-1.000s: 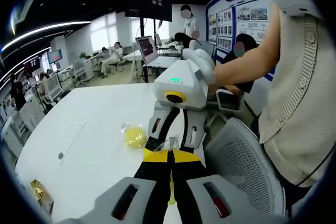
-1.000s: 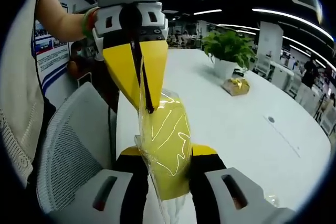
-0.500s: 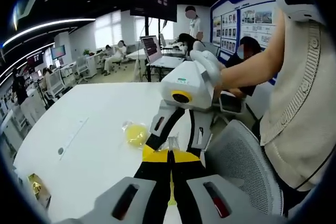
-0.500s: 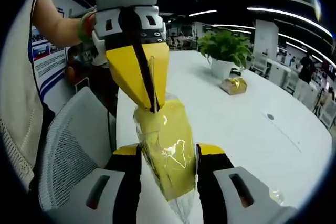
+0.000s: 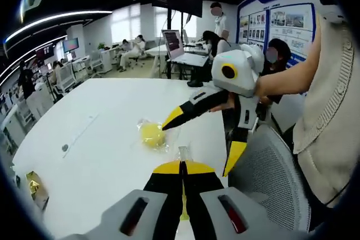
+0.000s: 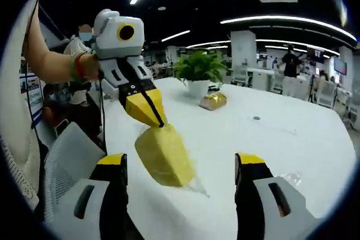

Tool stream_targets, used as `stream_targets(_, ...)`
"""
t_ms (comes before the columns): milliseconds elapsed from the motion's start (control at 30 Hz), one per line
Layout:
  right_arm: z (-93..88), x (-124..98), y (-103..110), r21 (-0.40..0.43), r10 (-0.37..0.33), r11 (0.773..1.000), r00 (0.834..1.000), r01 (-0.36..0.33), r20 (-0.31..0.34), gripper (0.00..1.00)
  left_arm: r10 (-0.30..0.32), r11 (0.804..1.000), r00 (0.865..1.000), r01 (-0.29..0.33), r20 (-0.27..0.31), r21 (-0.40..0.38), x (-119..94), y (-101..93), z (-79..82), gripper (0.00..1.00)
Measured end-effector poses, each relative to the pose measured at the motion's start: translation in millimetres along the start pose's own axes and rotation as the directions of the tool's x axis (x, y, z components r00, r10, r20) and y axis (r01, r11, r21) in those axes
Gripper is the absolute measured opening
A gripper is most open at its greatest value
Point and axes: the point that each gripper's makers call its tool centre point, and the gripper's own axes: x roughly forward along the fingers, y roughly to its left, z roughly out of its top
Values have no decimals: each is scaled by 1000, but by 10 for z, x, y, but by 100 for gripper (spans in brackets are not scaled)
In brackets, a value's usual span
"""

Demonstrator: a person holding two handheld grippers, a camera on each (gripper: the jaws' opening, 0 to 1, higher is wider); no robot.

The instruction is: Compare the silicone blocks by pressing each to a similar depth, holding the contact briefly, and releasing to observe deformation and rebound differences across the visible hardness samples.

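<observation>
Left gripper view: left gripper [image 5: 181, 167] has jaws pressed together on a thin clear edge of plastic wrapping, and the rest of what it holds is hidden below its tips, so the block itself can't be made out here. Right gripper [image 5: 202, 139] comes in from the right with jaws spread wide, one tip over the table [image 5: 84, 150], the other hanging down beside the mesh chair [image 5: 270, 178]; nothing between them. A second yellow round sample [image 5: 152, 134] in clear wrap lies on the table, just beside the right gripper's upper jaw tip; whether it touches is unclear. A small gold-wrapped item [image 5: 32, 186] sits at the table's near edge, partly cut off. People in the background are too small to detail.

Right gripper view: right gripper [image 6: 181, 164] released, jaws far apart, not touching anything. Left gripper [image 6: 149, 111] is clamped on the top edge of the bagged yellow silicone block [image 6: 163, 155], which hangs from its tips above the table between the right gripper's open jaws, apart from both. Block looks matte yellow, wedge-like, with the wrap trailing to a point at lower right; surface deformation can't be judged. Potted plant [image 6: 198, 74] and a gold-wrapped item [image 6: 214, 101] stand farther back on the table. Something clear at the lower right table edge is too blurred to identify.
</observation>
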Motion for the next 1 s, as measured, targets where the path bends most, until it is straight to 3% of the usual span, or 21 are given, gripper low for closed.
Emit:
stream_targets(200, -364, -390, -128, 71, -102, 992, 992, 108, -72, 74, 76, 988, 995, -67, 58, -141, 243, 317, -20, 0)
stream_targets(333, -461, -553, -128, 107, -135, 984, 988, 143, -75, 72, 85, 973, 992, -63, 93, -224, 419, 466, -61, 0)
stream_targets(433, -537, -635, -120, 134, -159, 976, 983, 170, -90, 72, 111, 947, 988, -73, 106, -312, 533, 615, -139, 0)
stream_targets(533, -596, -673, -113, 158, -166, 971, 980, 181, -107, 71, 139, 952, 986, -108, 90, -286, 562, 738, -212, 0)
stream_targets(567, -612, -680, -119, 161, -169, 969, 979, 187, -115, 71, 150, 939, 981, -103, 121, -329, 548, 791, -163, 0)
stream_targets(667, -649, -703, -144, 174, -171, 966, 976, 193, -133, 70, 209, 941, 973, -173, 100, -290, 514, 1011, -223, 0)
stream_targets(767, -651, -705, -178, 171, -172, 966, 974, 196, -146, 69, 252, 929, 965, -218, 76, -300, 478, 1234, -319, 0)
stream_targets(1000, -631, -695, -251, 176, -177, 963, 972, 204, -156, 68, 313, 886, 950, -294, -6, -360, 454, 1672, -742, 0)
